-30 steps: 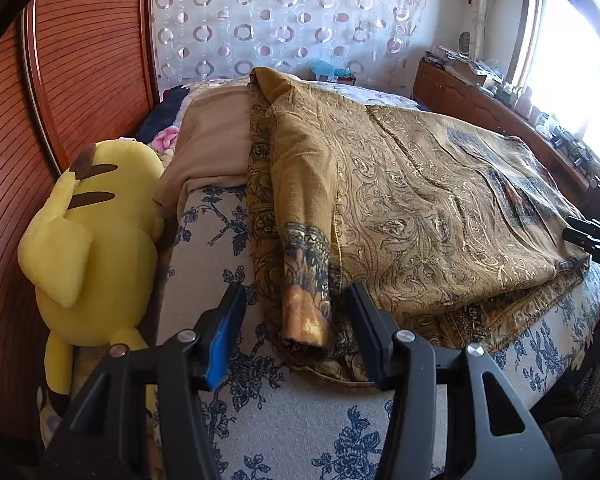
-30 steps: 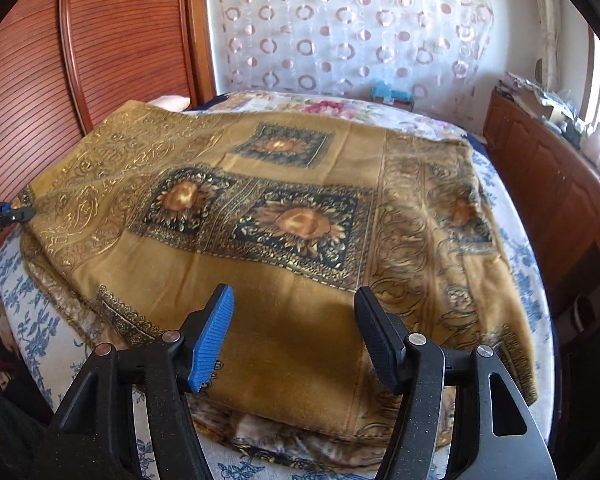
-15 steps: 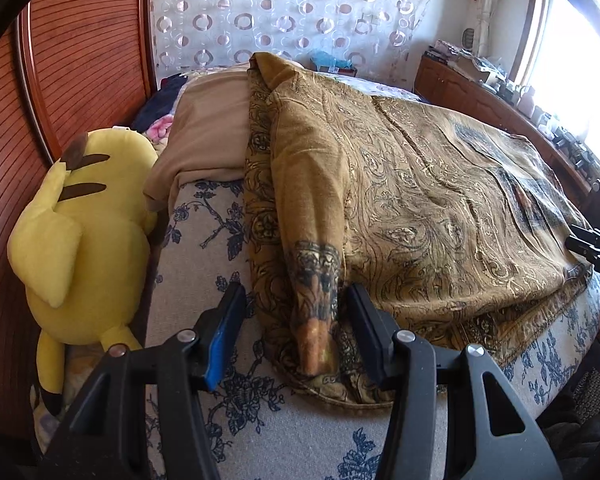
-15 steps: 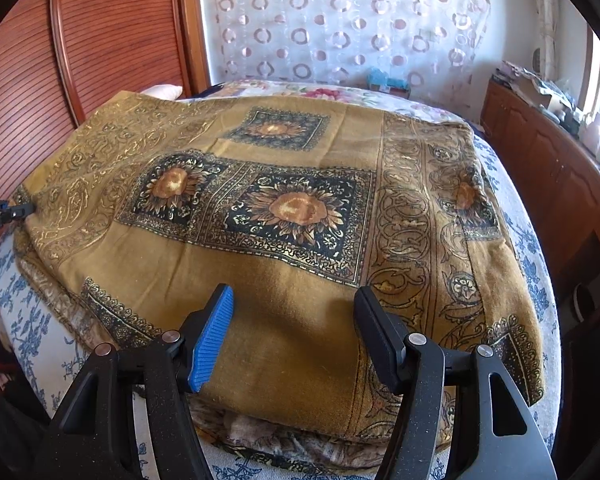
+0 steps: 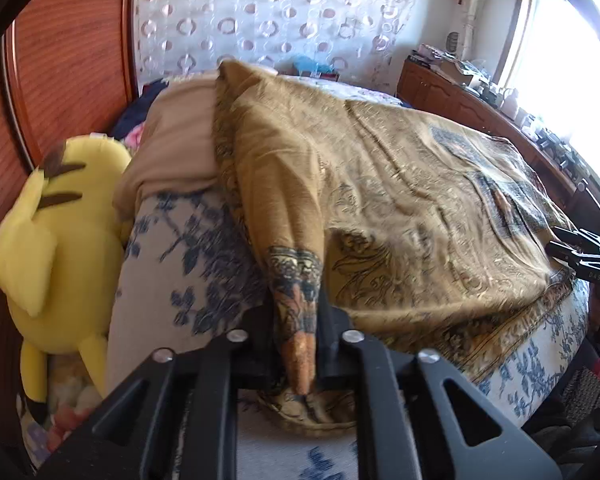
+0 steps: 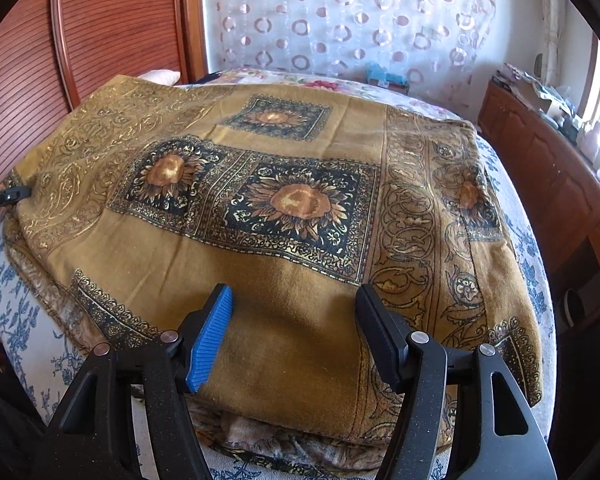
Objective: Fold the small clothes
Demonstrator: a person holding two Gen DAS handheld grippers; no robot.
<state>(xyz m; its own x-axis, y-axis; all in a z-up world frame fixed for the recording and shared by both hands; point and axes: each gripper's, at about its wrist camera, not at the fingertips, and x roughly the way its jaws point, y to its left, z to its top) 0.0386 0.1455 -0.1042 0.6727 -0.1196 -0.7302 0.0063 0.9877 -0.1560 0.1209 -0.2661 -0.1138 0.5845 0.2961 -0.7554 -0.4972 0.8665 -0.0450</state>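
Note:
A golden-brown patterned cloth (image 5: 400, 208) with dark sunflower squares lies folded over the bed; it also fills the right wrist view (image 6: 284, 208). My left gripper (image 5: 296, 344) is shut on a bunched corner fold of this cloth (image 5: 296, 292) near the bed's front edge. My right gripper (image 6: 292, 328) is open, its jaws hovering just above the cloth's near edge, holding nothing. Its tip shows at the right edge of the left wrist view (image 5: 580, 256); the left gripper's tip shows at the left edge of the right wrist view (image 6: 4, 196).
A yellow plush toy (image 5: 56, 248) leans beside the bed on the left. A beige pillow (image 5: 176, 148) lies at the head. The blue-floral mattress sheet (image 5: 180, 272) shows around the cloth. A wooden headboard (image 6: 112, 28), a dotted curtain (image 6: 340, 12) and a cluttered wooden cabinet (image 6: 548, 168) surround the bed.
My left gripper moved forward and closed on the cloth's bunched corner fold. My right gripper stayed open and moved slightly closer over the cloth.

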